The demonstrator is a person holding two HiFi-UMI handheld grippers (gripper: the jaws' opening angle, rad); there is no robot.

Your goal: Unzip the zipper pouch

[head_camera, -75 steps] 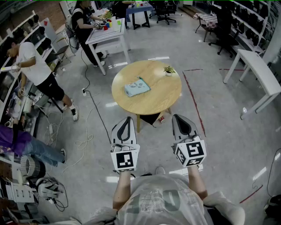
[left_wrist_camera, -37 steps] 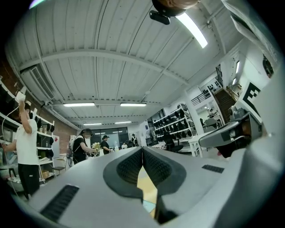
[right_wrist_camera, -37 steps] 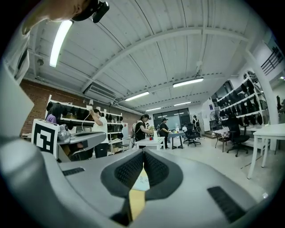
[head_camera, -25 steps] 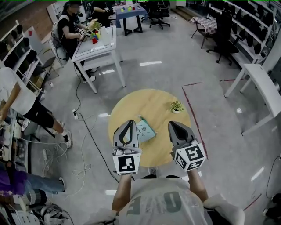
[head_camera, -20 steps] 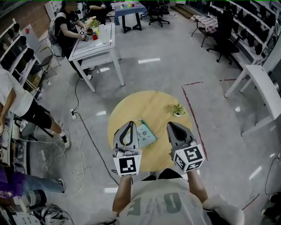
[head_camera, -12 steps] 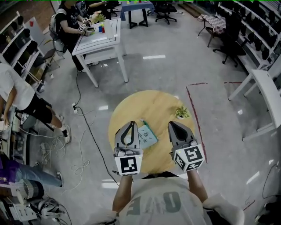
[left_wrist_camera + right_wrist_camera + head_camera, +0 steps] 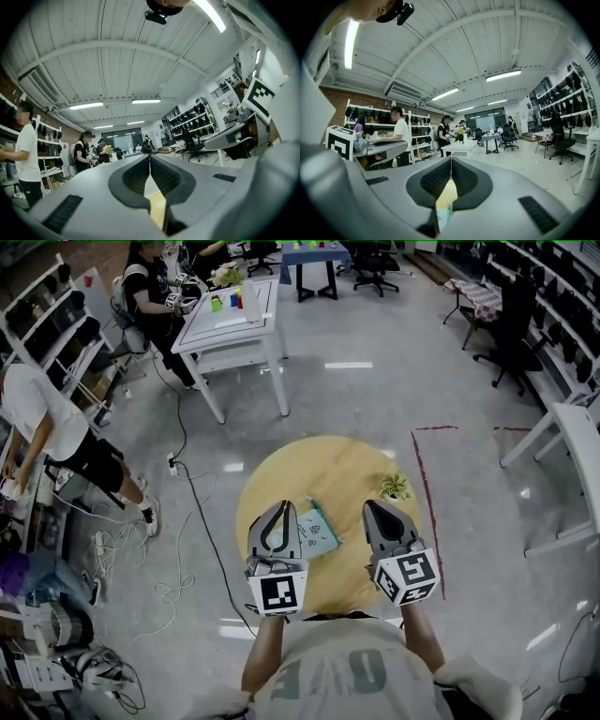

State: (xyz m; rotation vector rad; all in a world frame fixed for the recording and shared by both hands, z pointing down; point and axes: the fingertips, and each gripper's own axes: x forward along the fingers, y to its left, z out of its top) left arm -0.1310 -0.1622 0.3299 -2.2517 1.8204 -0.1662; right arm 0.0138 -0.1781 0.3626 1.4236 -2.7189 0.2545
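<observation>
A flat teal zipper pouch (image 7: pixel 317 532) lies on a round wooden table (image 7: pixel 328 474), near its front half. My left gripper (image 7: pixel 278 506) hovers just left of the pouch, held up above the tabletop, with its jaws shut and nothing in them. My right gripper (image 7: pixel 374 506) hangs to the pouch's right, also shut and empty. In the left gripper view the left gripper (image 7: pixel 150 157) points out level across the room. The right gripper (image 7: pixel 451 160) in its own view does the same, and a sliver of teal shows low in the slot behind its jaws.
A small potted plant (image 7: pixel 394 487) stands on the table's right side. A red tape line (image 7: pixel 427 493) runs along the floor to the right. Cables (image 7: pixel 192 521) trail on the floor at left. A white work table (image 7: pixel 234 320) and people are farther back.
The round table and pouch have come nearer and now lie right under the grippers. Over the last second the view shifted only a little. Both grippers stay shut.
</observation>
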